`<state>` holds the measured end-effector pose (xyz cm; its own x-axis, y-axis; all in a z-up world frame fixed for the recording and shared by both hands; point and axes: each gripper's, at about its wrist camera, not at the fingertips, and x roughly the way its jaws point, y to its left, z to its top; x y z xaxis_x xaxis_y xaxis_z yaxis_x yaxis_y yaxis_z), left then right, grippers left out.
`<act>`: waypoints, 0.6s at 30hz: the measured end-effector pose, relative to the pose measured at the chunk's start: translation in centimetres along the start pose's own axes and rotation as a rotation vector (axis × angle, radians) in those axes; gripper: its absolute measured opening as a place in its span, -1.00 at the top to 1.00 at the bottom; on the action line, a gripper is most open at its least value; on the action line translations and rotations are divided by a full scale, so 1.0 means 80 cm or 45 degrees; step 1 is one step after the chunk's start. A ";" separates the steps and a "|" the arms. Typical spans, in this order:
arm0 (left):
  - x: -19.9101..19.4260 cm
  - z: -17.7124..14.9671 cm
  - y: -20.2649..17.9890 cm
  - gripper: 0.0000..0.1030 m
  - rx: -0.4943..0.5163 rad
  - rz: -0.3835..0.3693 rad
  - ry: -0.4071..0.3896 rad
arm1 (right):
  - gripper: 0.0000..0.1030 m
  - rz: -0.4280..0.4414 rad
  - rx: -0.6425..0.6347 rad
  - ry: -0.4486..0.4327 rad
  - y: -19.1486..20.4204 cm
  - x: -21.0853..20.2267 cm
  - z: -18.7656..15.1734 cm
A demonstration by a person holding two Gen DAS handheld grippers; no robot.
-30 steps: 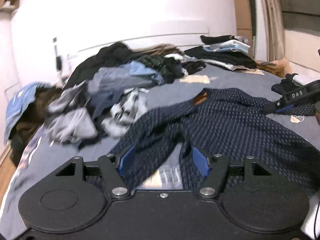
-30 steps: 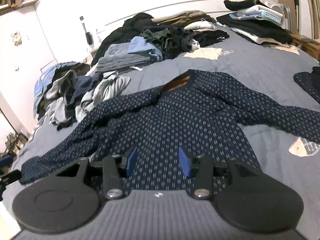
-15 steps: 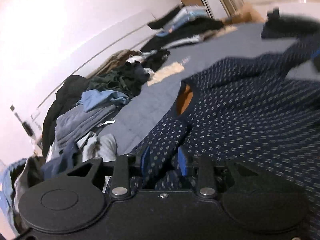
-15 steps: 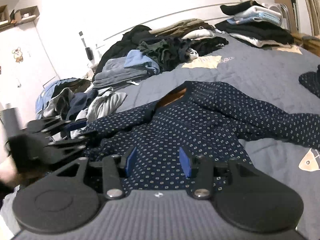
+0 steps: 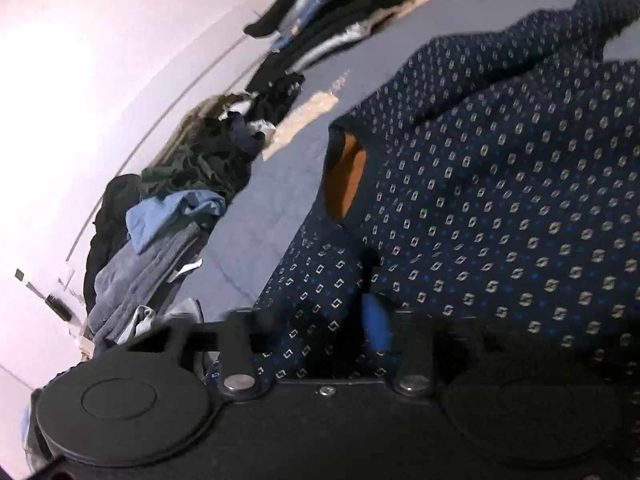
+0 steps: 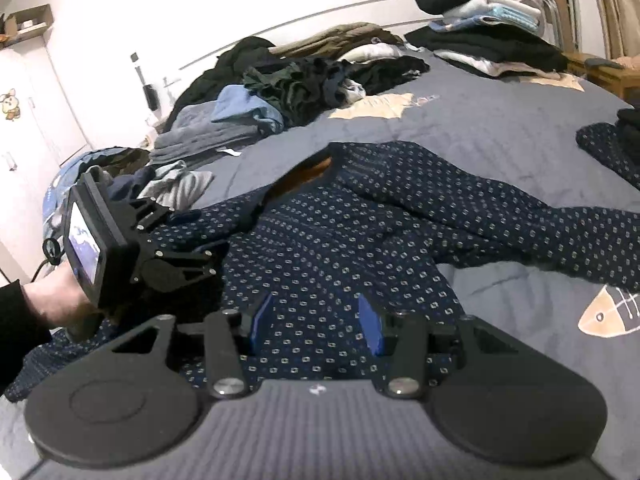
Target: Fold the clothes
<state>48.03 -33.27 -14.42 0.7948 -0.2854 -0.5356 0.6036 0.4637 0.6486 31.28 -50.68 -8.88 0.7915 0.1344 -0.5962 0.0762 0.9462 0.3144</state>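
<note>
A navy sweater with a small diamond pattern lies spread face up on the bed, collar away from me and sleeves out to both sides. In the left wrist view the sweater fills the right half of the picture. My left gripper is tilted over at the sweater's left shoulder. Its jaws are closing on a bunched fold of sleeve cloth that hides the left pad. From the right wrist, the left gripper reaches in from the left. My right gripper hovers open over the sweater's lower body, with only flat cloth below it.
A loose heap of unfolded clothes runs along the back left of the bed, and a folded stack sits at the back right. The grey-blue bedcover carries a fish print. A person's hand holds the left gripper.
The left gripper has swung in to the sweater's left shoulder, rolled over, and narrowed its jaws around the sleeve cloth. The right gripper has sunk slightly toward the sweater.
</note>
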 end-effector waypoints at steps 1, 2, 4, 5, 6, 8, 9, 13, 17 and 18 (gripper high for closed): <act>0.004 0.001 0.007 0.65 -0.019 -0.006 0.019 | 0.10 0.008 0.007 0.001 0.000 -0.001 -0.001; 0.006 0.003 0.018 0.67 -0.061 -0.011 0.020 | 0.10 0.022 0.007 -0.001 0.002 -0.002 -0.001; 0.009 0.005 0.047 0.74 -0.144 0.002 0.012 | 0.10 0.047 0.002 -0.004 0.005 -0.004 -0.002; 0.010 0.007 0.062 0.81 -0.180 0.017 0.012 | 0.10 0.058 -0.006 -0.001 0.005 -0.004 -0.003; 0.015 0.009 0.078 0.86 -0.209 0.028 0.019 | 0.10 0.060 -0.008 0.001 0.006 -0.004 -0.004; 0.028 0.015 0.113 0.87 -0.269 0.064 0.032 | 0.10 0.061 -0.008 0.005 0.005 -0.003 -0.005; 0.035 0.019 0.128 0.87 -0.292 0.086 0.040 | 0.10 0.058 -0.002 0.008 0.005 -0.002 -0.004; 0.078 0.025 0.180 0.88 -0.447 0.280 0.105 | 0.10 0.055 0.018 0.000 0.004 0.000 -0.002; 0.093 0.006 0.218 0.86 -0.668 0.291 0.224 | 0.10 0.058 0.011 -0.005 0.004 0.001 0.000; 0.075 -0.001 0.217 0.85 -0.685 0.237 0.191 | 0.10 0.060 0.014 -0.005 0.004 0.000 0.000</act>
<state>63.28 -26.88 -6.41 0.8429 -0.0552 -0.5352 0.3069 0.8664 0.3939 31.35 -50.39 -8.79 0.7967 0.1778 -0.5777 0.0450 0.9357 0.3500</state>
